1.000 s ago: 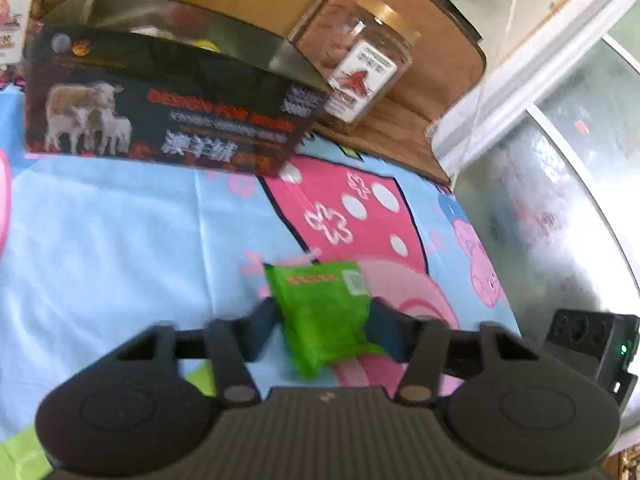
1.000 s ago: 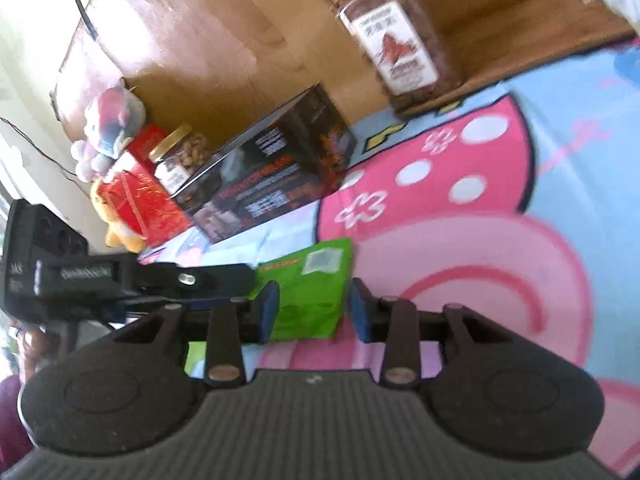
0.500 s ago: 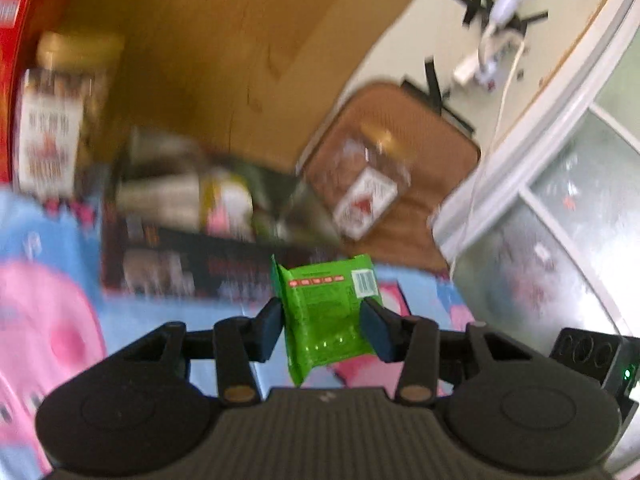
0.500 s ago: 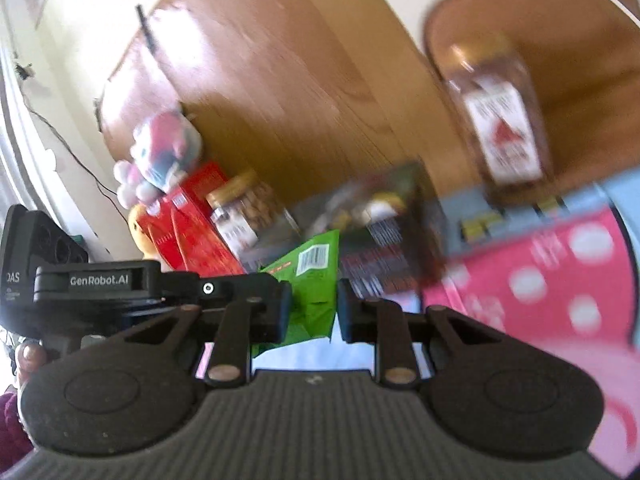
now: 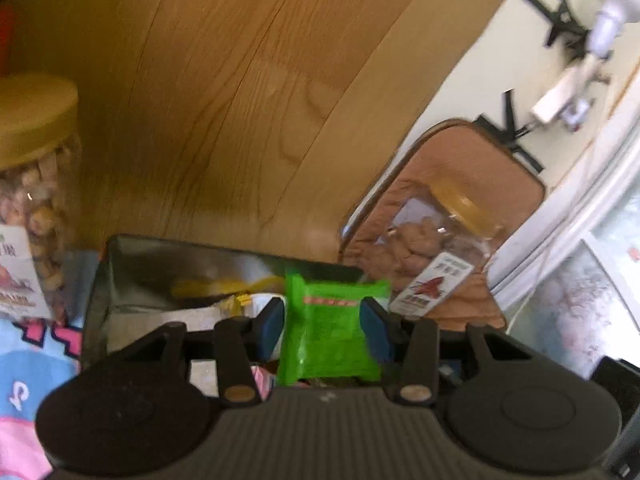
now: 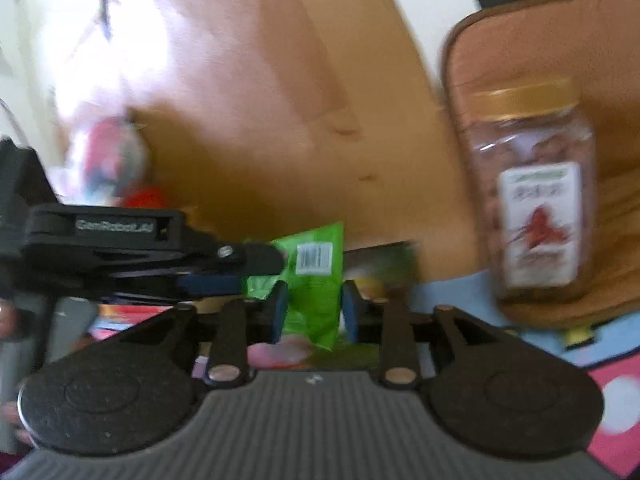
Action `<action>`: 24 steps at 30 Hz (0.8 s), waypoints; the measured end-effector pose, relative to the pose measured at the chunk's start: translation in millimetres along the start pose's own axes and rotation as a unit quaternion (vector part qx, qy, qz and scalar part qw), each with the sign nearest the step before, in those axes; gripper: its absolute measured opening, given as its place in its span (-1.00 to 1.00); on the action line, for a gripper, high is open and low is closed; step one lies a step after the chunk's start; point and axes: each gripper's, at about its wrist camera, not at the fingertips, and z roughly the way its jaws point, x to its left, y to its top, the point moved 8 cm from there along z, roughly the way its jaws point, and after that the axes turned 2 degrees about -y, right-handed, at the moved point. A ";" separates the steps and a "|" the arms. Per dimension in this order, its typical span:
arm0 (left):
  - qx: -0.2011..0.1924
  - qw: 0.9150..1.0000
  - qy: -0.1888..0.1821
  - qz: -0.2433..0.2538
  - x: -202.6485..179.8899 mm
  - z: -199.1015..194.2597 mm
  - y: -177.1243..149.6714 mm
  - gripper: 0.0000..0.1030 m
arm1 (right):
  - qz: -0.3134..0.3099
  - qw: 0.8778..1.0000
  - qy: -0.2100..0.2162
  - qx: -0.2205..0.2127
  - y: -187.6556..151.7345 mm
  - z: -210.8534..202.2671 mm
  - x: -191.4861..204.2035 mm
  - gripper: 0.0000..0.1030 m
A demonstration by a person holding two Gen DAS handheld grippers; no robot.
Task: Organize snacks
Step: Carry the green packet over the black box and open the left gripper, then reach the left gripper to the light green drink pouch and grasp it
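left jar: a nut jar with a yellow lid (image 5: 34,184) stands just left of the box, clear of your path.
box: the open dark box (image 5: 132,276) lies right below and ahead of your left gripper; yellow and white packs already lie inside.
left gripper: your left gripper (image 5: 322,330) has its jaws clamped on the green packet's two side edges.
green packet: the green packet (image 5: 330,328) hangs upright over the right end of the box, long axis running top to bottom, away from you.
right gripper: your right gripper (image 6: 312,306) sits just right of the box with its jaws narrowed around the same packet's lower part (image 6: 310,280); blur hides whether they grip it.
nearer hand: the left, I judge; it carries the packet, so the drop into the box is its move.
right jar: a second jar (image 5: 434,256) leans on a brown cushion (image 5: 472,168) just right of the box, near the packet.
obstacle: the box's right wall and your right gripper crowd the drop; nothing else blocks it.
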 end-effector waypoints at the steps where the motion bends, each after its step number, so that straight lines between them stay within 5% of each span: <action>1: 0.005 1.000 -0.001 -0.002 1.0 1.9 -2.6 -0.18 | 0.003 1.000 -0.010 -0.006 0.8 -1.8 -4.9 -0.28; 9: -0.017 0.999 -0.035 -0.003 -4.1 -52.4 -21.5 -0.17 | 0.044 0.998 0.020 -0.031 -11.4 -50.1 -11.5 -0.28; 13: -0.022 0.999 -0.034 0.011 -0.1 -109.3 -64.8 -0.13 | 0.064 0.996 0.068 0.014 -43.6 -69.1 9.7 -0.28; 18: 0.002 1.000 -0.006 -0.027 42.0 -166.1 -149.6 -0.13 | 0.083 0.979 0.144 0.121 -111.2 -95.7 34.6 -0.20; 21: 0.011 0.998 0.002 -0.065 63.6 -185.5 -189.2 -0.13 | 0.079 0.973 0.144 0.160 -137.8 -102.8 45.8 -0.20; 24: -0.005 0.996 -0.001 -0.084 72.2 -201.7 -208.0 -0.13 | 0.088 0.978 0.114 0.151 -142.0 -106.9 43.8 -0.20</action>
